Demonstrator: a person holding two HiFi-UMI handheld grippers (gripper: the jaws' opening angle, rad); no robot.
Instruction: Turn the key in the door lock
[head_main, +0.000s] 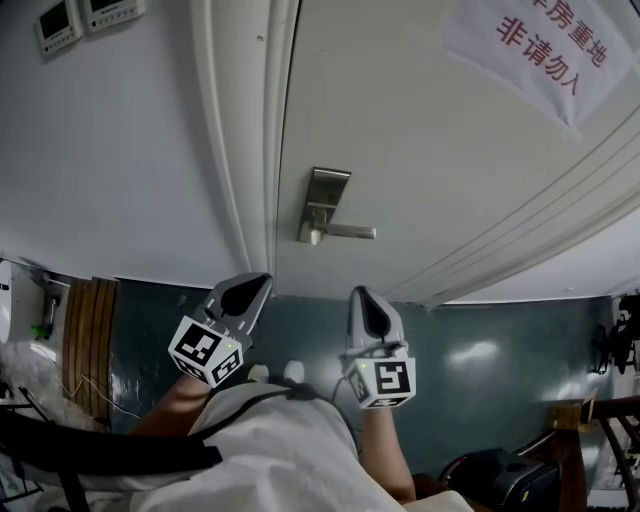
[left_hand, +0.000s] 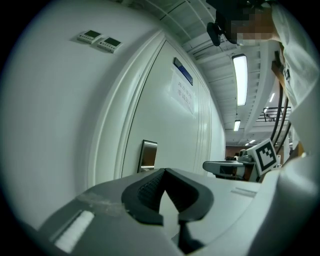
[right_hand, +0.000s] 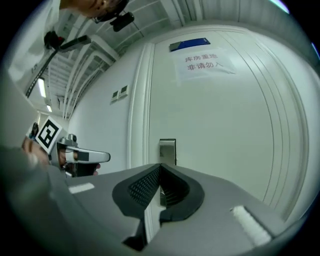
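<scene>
A white door (head_main: 420, 150) carries a silver lock plate (head_main: 325, 200) with a lever handle (head_main: 345, 232) pointing right. I see no key in any view. My left gripper (head_main: 252, 287) is held below and left of the plate, well short of the door, jaws shut and empty. My right gripper (head_main: 365, 300) hangs below the handle, also shut with nothing between its jaws. In the left gripper view the lock plate (left_hand: 148, 155) shows past the closed left gripper (left_hand: 164, 171). The right gripper view has the lock plate (right_hand: 167, 149) straight above the shut right gripper (right_hand: 160, 166).
The moulded door frame (head_main: 245, 150) runs left of the lock. A paper notice (head_main: 540, 50) hangs high on the door. Two wall panels (head_main: 60, 20) sit at the upper left. A wooden slatted thing (head_main: 90, 340) stands at the left, a black bag (head_main: 500, 480) on the dark floor.
</scene>
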